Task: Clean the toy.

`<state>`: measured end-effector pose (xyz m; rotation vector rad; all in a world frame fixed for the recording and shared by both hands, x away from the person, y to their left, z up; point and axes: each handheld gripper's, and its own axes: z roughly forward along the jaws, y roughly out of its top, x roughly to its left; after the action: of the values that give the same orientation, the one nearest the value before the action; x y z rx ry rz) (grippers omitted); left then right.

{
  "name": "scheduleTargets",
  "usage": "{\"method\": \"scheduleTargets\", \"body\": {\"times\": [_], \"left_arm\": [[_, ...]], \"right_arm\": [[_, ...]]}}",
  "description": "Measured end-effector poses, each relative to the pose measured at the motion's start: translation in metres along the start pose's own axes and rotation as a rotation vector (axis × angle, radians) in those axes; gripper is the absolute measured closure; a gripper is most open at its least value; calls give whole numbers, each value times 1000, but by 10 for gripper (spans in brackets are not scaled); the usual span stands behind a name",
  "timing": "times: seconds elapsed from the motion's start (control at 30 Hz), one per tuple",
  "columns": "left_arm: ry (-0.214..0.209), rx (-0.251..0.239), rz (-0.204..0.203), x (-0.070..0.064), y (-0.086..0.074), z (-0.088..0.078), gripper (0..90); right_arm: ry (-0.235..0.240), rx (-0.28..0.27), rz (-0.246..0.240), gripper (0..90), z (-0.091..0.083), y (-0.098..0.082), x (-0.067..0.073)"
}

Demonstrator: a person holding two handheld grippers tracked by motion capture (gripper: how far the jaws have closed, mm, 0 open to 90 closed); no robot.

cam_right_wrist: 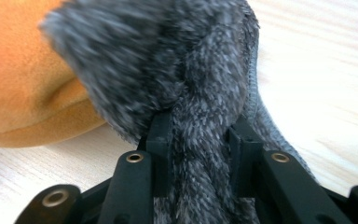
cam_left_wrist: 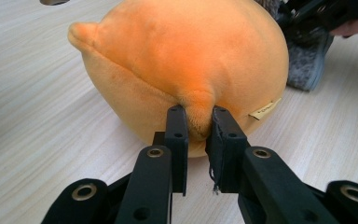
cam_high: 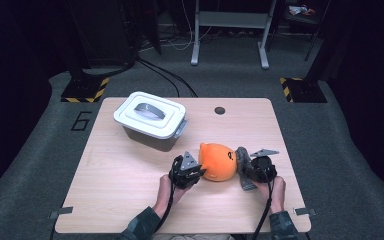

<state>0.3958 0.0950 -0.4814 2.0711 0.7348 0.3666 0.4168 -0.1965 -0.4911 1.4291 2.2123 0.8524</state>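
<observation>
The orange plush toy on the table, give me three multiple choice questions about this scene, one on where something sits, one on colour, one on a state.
1. Where is the lidded bin relative to the orange plush toy in the high view?
A. Up and to the left
B. To the right
C. On top of it

2. What colour is the furry part attached to the toy?
A. Green
B. Grey
C. Red

3. What is the left gripper doing?
A. Standing wide open
B. Pinching a nub of the toy
C. Holding the bin's lid

Answers: 1 A, the bin stands farther up the table at the left. 2 B, the fur is grey. 3 B, orange fabric sits squeezed between its jaws.
</observation>
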Motion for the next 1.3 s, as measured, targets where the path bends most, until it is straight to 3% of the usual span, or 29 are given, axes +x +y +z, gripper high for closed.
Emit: {"method": "scheduleTargets", "body": {"times": [0.1,0.17,0.23,0.33,0.47,0.57,0.8,1.07,1.17,1.3], "left_arm": [[0,-1,1,0,0,0,785],[-1,0,3,0,0,0,785],[-1,0,4,0,0,0,785],[2,-5,4,-1,1,0,785],[1,-6,5,-1,1,0,785],[2,-6,6,-1,1,0,785],[-14,-13,9,-1,1,0,785],[-18,-23,22,-2,2,0,784],[-31,-25,25,-3,2,1,784],[-21,-23,29,-3,2,2,786]], "right_arm": [[3,-18,21,673,-9,2,-3],[13,-69,8,675,-25,9,-6],[13,-85,5,675,-30,12,-6],[37,-128,-32,674,-50,30,5],[60,-138,-84,674,-56,45,20],[86,-119,-154,673,-52,64,43],[135,-104,-206,672,-37,88,76],[190,-107,-223,666,-24,97,93],[193,-101,-210,665,-19,97,96],[169,-92,-228,668,-13,94,99]]}}
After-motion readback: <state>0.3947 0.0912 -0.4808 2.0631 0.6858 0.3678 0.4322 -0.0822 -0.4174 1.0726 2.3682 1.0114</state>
